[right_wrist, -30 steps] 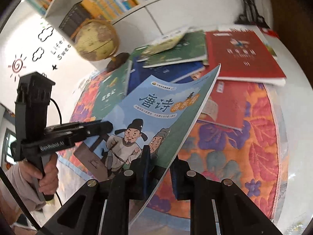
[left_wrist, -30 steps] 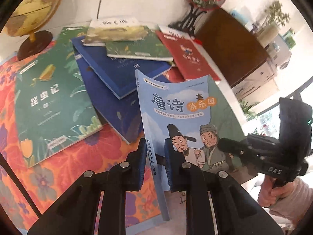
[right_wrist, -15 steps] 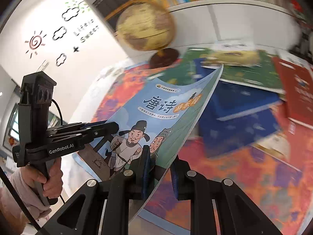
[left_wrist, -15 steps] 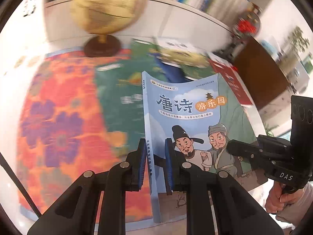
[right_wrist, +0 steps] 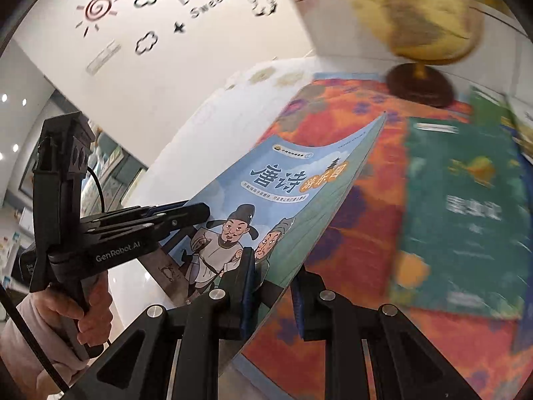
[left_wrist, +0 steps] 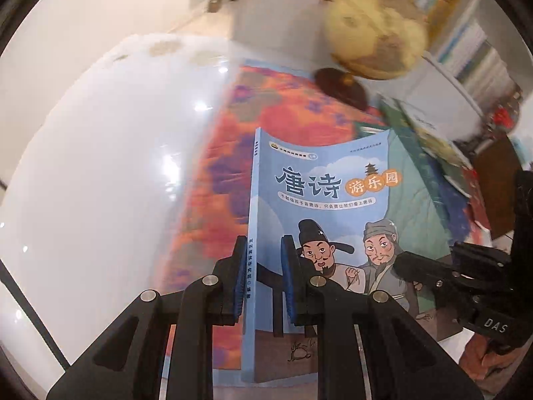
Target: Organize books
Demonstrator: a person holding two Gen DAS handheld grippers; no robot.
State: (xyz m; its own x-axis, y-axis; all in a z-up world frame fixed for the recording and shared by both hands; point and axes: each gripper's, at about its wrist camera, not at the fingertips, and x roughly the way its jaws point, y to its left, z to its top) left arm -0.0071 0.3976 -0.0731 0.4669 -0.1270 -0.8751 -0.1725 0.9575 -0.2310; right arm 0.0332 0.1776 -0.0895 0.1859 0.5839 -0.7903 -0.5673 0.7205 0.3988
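A light-blue paperback with two cartoon men on its cover (left_wrist: 326, 200) (right_wrist: 283, 183) hangs tilted above the table, carried by both grippers. My left gripper (left_wrist: 263, 270) is shut on its spine near the lower end; from the right wrist view it (right_wrist: 190, 213) clamps the book's left edge. My right gripper (right_wrist: 271, 286) is shut on the lower right edge of the cover, and shows in the left wrist view (left_wrist: 409, 263) at that same corner. A green book (right_wrist: 459, 216) lies flat on the cloth to the right, blurred, with more books (left_wrist: 433, 140) behind it.
An orange and purple floral cloth (left_wrist: 226, 166) (right_wrist: 349, 233) covers the table's middle. Bare glossy white tabletop (left_wrist: 100, 166) spreads to the left. A yellow globe on a dark foot (left_wrist: 373, 30) (right_wrist: 413, 10) stands at the back, with filled bookshelves (left_wrist: 466, 43) behind it.
Both grippers have carried the blue book leftward, from over the pile of books to the cloth's left part by the globe. The white tabletop has come into view. Both grips are unchanged.
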